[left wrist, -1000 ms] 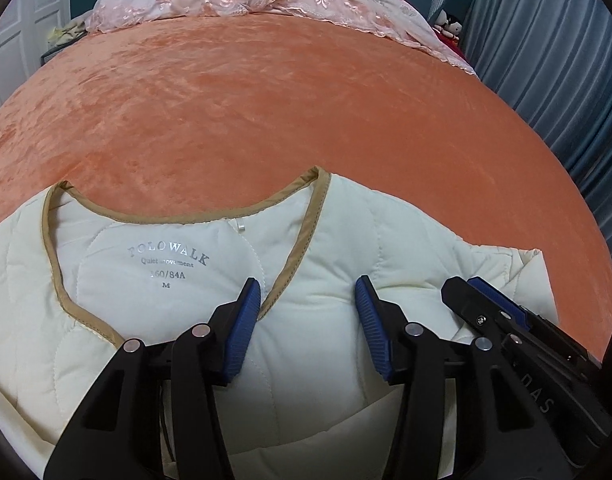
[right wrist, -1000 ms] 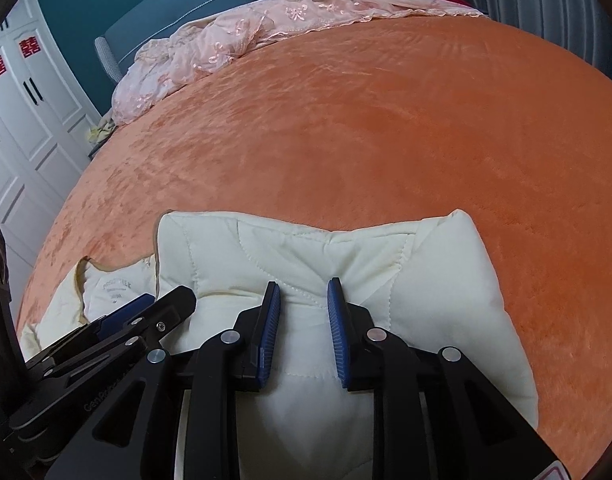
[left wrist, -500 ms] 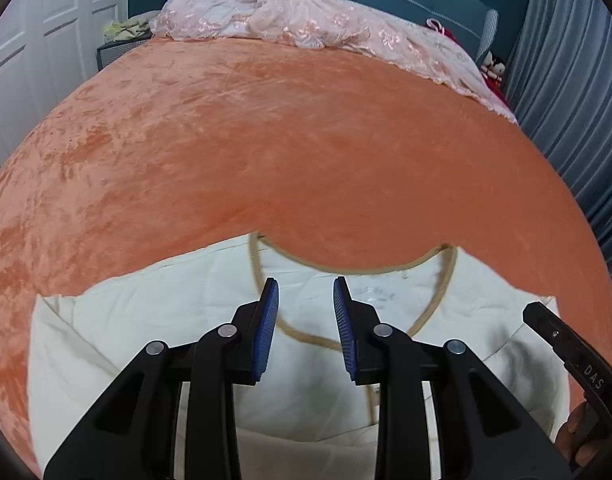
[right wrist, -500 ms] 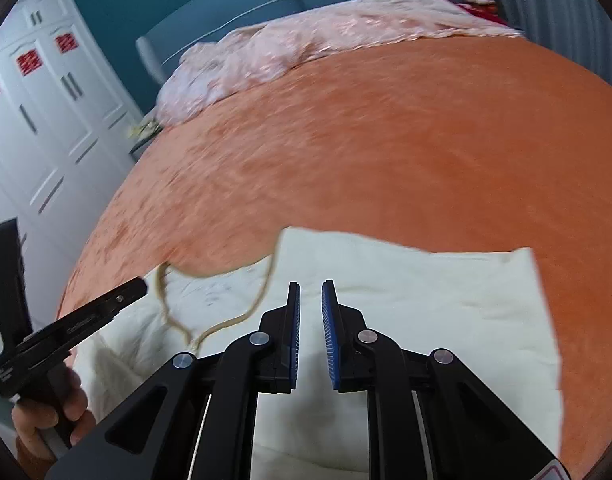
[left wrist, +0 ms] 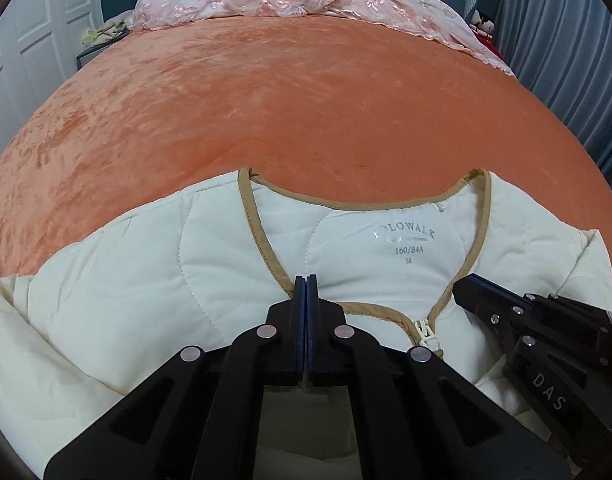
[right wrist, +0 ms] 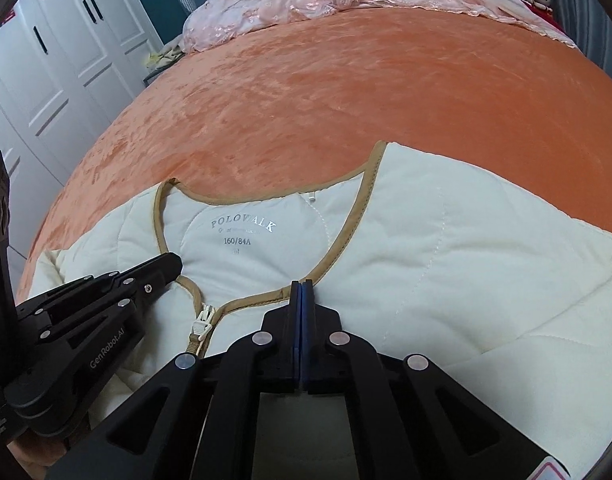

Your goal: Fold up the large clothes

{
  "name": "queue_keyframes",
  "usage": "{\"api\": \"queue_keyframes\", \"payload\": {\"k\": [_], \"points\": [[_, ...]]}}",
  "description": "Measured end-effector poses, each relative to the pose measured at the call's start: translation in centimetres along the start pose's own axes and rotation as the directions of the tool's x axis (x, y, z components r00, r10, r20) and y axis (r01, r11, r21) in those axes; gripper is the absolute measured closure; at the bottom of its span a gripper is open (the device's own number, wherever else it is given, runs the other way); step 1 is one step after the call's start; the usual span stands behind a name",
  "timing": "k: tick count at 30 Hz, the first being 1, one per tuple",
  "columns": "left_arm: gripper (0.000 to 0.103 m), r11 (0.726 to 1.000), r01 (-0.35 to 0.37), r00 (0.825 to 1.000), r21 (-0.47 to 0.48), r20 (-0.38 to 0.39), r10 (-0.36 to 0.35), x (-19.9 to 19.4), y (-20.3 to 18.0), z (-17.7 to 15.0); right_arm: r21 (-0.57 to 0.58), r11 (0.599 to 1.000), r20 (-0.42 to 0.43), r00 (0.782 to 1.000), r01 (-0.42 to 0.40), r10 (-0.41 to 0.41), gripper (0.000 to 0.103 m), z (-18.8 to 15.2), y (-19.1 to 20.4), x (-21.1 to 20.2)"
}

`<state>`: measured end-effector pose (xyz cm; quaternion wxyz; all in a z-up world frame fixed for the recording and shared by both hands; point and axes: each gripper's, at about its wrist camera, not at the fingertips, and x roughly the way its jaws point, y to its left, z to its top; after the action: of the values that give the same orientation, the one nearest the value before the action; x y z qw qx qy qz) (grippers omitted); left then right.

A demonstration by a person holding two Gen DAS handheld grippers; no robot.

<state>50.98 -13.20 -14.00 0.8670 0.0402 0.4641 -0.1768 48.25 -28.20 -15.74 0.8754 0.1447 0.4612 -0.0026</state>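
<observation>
A cream quilted jacket (left wrist: 154,280) with tan-trimmed neckline lies flat on the orange bedspread (left wrist: 306,100). The left gripper (left wrist: 306,280) and right gripper (right wrist: 302,285) are clenched at that trim, either side of the zipper pull (right wrist: 204,318).

Cream jacket (left wrist: 154,280) on orange bed (left wrist: 306,100)

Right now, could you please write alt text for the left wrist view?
The shut left gripper rests at the tan-trimmed neckline of a cream quilted jacket lying on an orange bedspread. The right gripper enters from the right.
</observation>
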Motion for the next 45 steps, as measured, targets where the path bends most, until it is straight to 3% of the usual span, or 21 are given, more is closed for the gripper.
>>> {"api": "queue_keyframes", "payload": {"k": [8, 19, 23, 25, 28, 30, 32, 36, 40, 45], "points": [[0.103, 0.999, 0.001, 0.998, -0.045, 0.06, 0.002, 0.7, 0.6, -0.4, -0.014, 0.999, 0.059, 0.997, 0.044, -0.044, 0.103, -0.1, 0.3, 0.7], [0.103, 0.997, -0.013, 0.995, -0.073, 0.095, 0.02, 1.0, 1.2, -0.1, -0.001, 0.999, 0.089, 0.995, 0.043, -0.043, 0.103, 0.0, 0.0, 1.0], [0.103, 0.989, -0.042, 0.993, -0.139, 0.102, 0.057, 0.4, 2.3, 0.5, 0.04, 0.999, 0.106, 0.994, 0.005, -0.009, 0.103, 0.2, -0.8, 0.5], [0.103, 0.977, -0.065, 0.989, -0.201, 0.114, 0.089, -0.7, 3.9, 1.5, 0.105, 0.994, 0.148, 0.988, 0.028, -0.043, 0.103, 0.7, -1.9, -0.9], [0.103, 0.941, -0.225, 0.958, -0.254, 0.12, 0.261, -3.4, 7.2, 3.4, 0.235, 0.968, 0.293, 0.943, 0.09, -0.158, 0.103, 1.8, -4.6, -6.2], [0.103, 0.938, -0.213, 0.956, -0.274, 0.141, 0.259, -6.2, 9.4, 4.3, 0.23, 0.97, 0.342, 0.926, 0.084, -0.162, 0.103, 2.3, -5.4, -10.0], [0.103, 0.947, -0.194, 0.955, -0.256, 0.173, 0.242, -9.6, 10.6, 3.9, 0.17, 0.982, 0.354, 0.925, 0.077, -0.134, 0.103, 1.7, -5.4, -13.6], [0.103, 0.979, -0.11, 0.978, -0.171, 0.155, 0.137, -15.4, 10.8, -1.5, 0.061, 0.996, 0.291, 0.954, 0.058, -0.074, 0.103, -3.8, -4.7, -19.6], [0.103, 0.992, -0.074, 0.995, -0.103, 0.065, 0.081, -19.9, 9.3, -9.9, 0.033, 0.995, 0.188, 0.977, 0.099, -0.104, 0.103, -11.9, -5.1, -24.7], [0.103, 0.985, -0.069, 0.996, -0.158, -0.073, 0.058, -24.3, 9.5, -20.9, 0.1, 0.982, 0.088, 0.982, 0.159, -0.168, 0.101, -22.5, -6.9, -30.2]]}}
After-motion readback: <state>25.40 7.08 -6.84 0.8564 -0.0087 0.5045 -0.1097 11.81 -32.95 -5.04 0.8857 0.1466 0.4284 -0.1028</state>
